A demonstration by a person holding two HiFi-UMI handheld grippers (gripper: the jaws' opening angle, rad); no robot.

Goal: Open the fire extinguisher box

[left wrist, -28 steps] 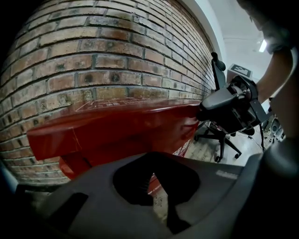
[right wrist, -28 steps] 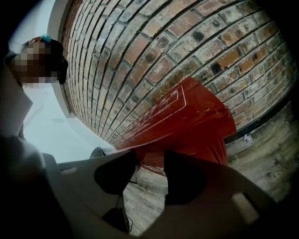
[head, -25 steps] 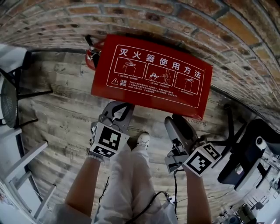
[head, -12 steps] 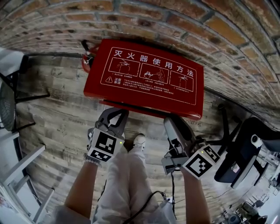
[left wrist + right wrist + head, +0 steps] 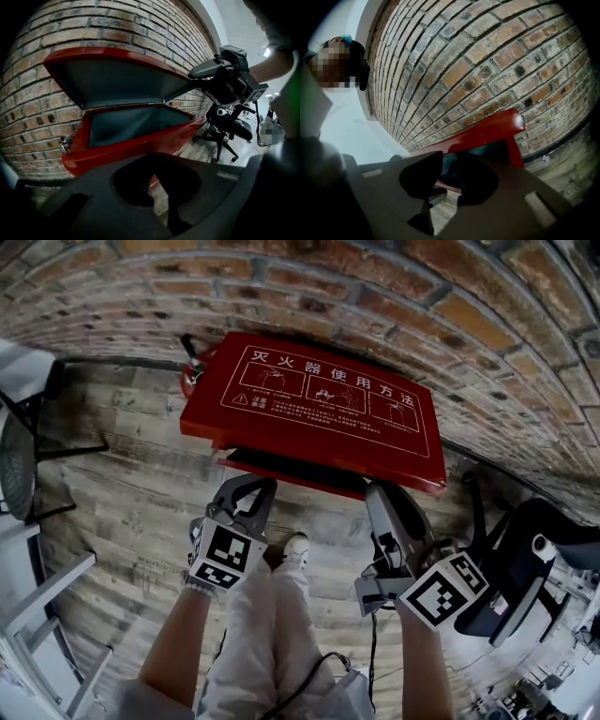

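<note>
The red fire extinguisher box (image 5: 281, 468) stands on the floor against a brick wall. Its lid (image 5: 328, 409), printed with white instructions, is hinged at the back and lifted partway; the left gripper view shows the dark inside (image 5: 126, 124) under the raised lid (image 5: 117, 77). My right gripper (image 5: 382, 495) has been closing its jaws and grips the lid's front edge near the right corner, as the left gripper view shows (image 5: 199, 77). My left gripper (image 5: 251, 486) hangs shut and empty just in front of the box.
A black office chair (image 5: 525, 559) stands to the right of the box. A red extinguisher (image 5: 192, 367) sits at the box's left end. The person's legs and a white shoe (image 5: 295, 545) are below the grippers. White shelving (image 5: 37, 587) lines the left side.
The lid's front edge has risen, opening a gap above the box body. My right gripper has gone up with it. The left gripper has hardly shifted.
</note>
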